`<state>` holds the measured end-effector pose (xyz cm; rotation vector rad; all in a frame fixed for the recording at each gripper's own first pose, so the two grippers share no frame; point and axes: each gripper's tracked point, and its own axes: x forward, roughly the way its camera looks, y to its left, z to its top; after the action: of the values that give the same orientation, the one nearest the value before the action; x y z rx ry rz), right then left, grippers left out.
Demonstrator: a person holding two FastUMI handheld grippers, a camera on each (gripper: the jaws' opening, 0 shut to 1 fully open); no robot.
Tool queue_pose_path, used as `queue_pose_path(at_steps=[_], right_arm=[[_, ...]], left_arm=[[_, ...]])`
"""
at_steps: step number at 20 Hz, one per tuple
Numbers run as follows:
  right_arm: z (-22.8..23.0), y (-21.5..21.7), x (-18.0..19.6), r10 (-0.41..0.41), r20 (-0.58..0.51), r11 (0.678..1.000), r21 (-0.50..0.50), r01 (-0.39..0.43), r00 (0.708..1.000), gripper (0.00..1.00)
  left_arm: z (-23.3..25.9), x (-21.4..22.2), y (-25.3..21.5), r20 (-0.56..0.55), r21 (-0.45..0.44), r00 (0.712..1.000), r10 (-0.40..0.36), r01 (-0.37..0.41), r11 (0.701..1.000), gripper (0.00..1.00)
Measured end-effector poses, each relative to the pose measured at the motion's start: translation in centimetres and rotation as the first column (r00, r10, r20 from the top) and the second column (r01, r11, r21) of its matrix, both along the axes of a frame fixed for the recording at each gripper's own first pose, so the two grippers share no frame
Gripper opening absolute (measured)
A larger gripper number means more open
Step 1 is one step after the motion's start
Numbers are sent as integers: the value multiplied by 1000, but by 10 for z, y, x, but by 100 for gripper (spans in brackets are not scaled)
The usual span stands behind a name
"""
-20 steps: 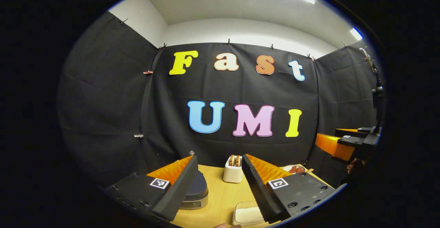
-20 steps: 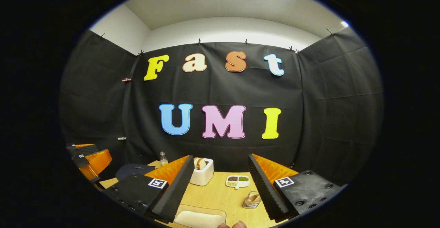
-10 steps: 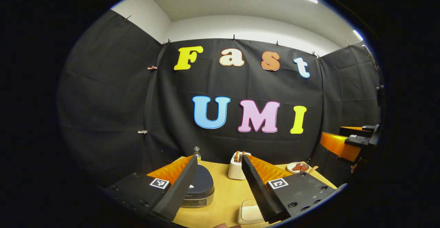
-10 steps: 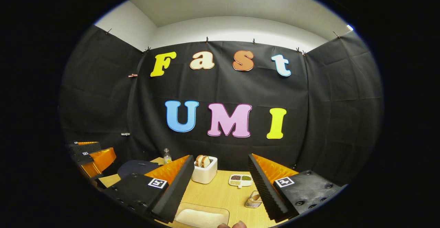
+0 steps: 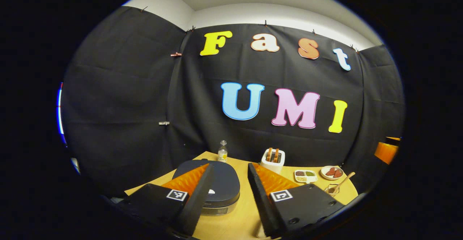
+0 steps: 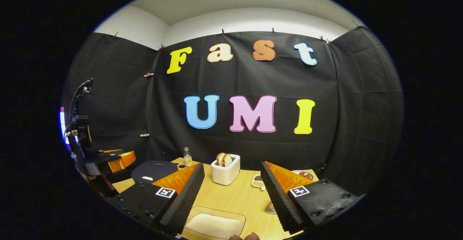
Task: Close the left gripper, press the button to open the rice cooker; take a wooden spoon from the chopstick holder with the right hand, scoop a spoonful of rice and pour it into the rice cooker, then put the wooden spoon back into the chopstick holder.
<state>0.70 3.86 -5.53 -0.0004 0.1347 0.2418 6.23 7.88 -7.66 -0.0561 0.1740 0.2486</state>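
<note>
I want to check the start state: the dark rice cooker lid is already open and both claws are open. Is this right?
Not quite: in the left gripper view the dark rice cooker lid lies shut. The left claw and the right claw are indeed open.

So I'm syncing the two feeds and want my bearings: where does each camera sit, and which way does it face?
Left gripper view: rides the left gripper, facing the booth wall over the closed rice cooker; its own open fingers show.
Right gripper view: rides the right gripper, above the rice tray; its own open fingers and the left gripper show.
Shared: wooden table, bottle, white holder.
</note>
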Motion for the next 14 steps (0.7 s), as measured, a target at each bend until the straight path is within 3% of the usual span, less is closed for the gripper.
queue_pose_path(at_steps=[1,2,9,12,13,14], right_arm=[[-3,-1,3,9,-8,1000,11,-9,1000,98],[-6,-2,7,17,-15,1000,17,-17,1000,98],[-29,3,21,105,-35,993,55,-103,994,97],[-30,-4,25,87,-53,994,67,-83,995,97],[-30,-4,27,75,-54,995,66,-71,996,97],[-33,-5,27,62,-72,997,54,-58,996,98]], left_arm=[[-7,5,3,-15,-5,1000,14,-14,1000,71],[-14,10,4,-30,-13,999,26,-26,1000,59],[-86,33,31,-194,-52,972,129,-141,989,35],[-110,39,47,-260,-45,953,153,-170,984,19],[-117,43,49,-277,-46,950,147,-166,985,10],[-130,44,53,-312,-43,939,143,-165,985,12]])
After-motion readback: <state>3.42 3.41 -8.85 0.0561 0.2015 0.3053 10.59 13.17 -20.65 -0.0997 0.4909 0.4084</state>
